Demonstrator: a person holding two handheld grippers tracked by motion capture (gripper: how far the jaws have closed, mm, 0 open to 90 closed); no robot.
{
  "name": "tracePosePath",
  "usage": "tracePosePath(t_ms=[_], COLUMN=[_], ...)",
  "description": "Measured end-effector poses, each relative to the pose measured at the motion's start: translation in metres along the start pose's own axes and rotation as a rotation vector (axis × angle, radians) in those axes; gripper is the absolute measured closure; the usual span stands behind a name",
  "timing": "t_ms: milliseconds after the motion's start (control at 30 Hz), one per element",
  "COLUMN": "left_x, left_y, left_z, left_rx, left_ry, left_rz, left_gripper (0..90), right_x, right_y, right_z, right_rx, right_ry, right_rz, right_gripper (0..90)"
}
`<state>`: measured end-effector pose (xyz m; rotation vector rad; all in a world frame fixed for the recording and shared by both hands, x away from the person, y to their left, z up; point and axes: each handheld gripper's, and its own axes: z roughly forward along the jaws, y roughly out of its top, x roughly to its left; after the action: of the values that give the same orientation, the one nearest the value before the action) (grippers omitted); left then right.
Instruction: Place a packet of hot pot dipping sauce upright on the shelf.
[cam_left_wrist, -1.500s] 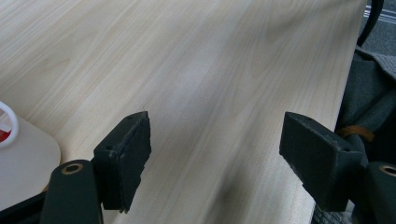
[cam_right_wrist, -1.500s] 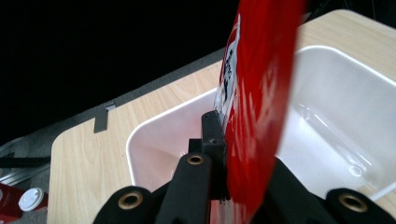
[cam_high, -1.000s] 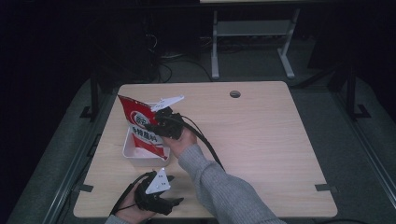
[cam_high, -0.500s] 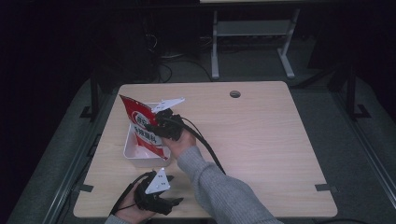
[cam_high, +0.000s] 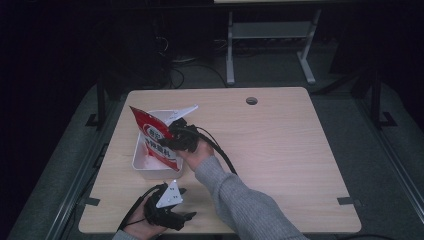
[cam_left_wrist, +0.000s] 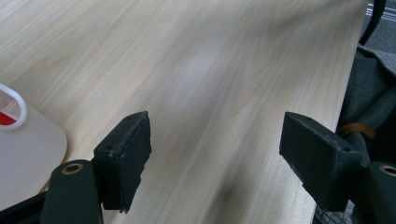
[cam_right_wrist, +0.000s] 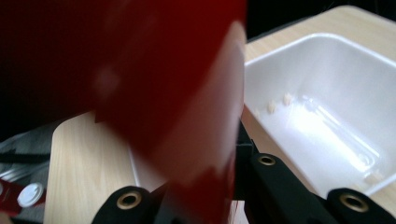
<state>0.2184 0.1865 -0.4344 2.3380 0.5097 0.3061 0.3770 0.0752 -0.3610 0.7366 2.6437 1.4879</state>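
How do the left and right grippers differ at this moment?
The right gripper is shut on the red bag over the white tray; the left gripper is open with nothing between its jaws. The right is raised at the tray; the left sits low near the table edge. Both are black.

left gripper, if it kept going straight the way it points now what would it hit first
Probably nothing: the left gripper has its jaws open over bare table, and the way ahead looks free. The white tray lies off to one side.

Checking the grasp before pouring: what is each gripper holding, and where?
Right gripper clamps the red snack bag at its side edge, over the white tray. Left gripper holds nothing.
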Motion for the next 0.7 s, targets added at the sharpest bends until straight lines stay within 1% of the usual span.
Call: tracePosePath(t_ms=[33,67,100,267,400,433,500,600,667,700], left_x=[0.0,0.0,0.0,0.0,0.0,0.0,0.0,0.0,0.0,0.0], left_y=[0.0,0.0,0.0,0.0,0.0,0.0,0.0,0.0,0.0,0.0], left_z=[0.0,0.0,0.0,0.0,0.0,0.0,0.0,0.0,0.0,0.0], left_rx=[-0.001,-0.001,-0.001,0.002,0.002,0.002,0.002,0.002,0.003,0.004], left_ry=[0.0,0.001,0.001,0.0,0.001,0.001,0.002,0.003,0.004,0.004], left_rz=[-0.001,-0.001,-0.001,0.0,0.002,0.001,0.0,-0.001,-0.001,0.0], left_gripper=[24.3,24.3,24.3,24.3,24.3,24.3,24.3,24.0,23.7,23.7], right_x=[-0.002,-0.002,-0.002,-0.005,-0.007,-0.008,-0.01,-0.012,-0.014,-0.014], right_y=[-0.001,-0.001,-0.001,-0.004,-0.004,-0.004,-0.004,-0.005,-0.005,-0.005], right_z=[-0.001,-0.001,-0.001,-0.001,-0.002,-0.003,-0.006,-0.01,-0.015,-0.015], right_rx=[0.027,0.038,0.038,0.095,0.102,0.1,0.087,0.087,0.092,0.092], right_ry=[0.015,0.019,0.019,0.049,0.047,0.041,0.047,0.046,0.039,0.039], right_rz=[0.008,0.006,0.006,0.018,0.026,0.025,0.043,0.043,0.048,0.048], right_gripper=[88.8,88.8,88.8,89.0,87.7,84.9,77.2,70.9,62.2,62.2])
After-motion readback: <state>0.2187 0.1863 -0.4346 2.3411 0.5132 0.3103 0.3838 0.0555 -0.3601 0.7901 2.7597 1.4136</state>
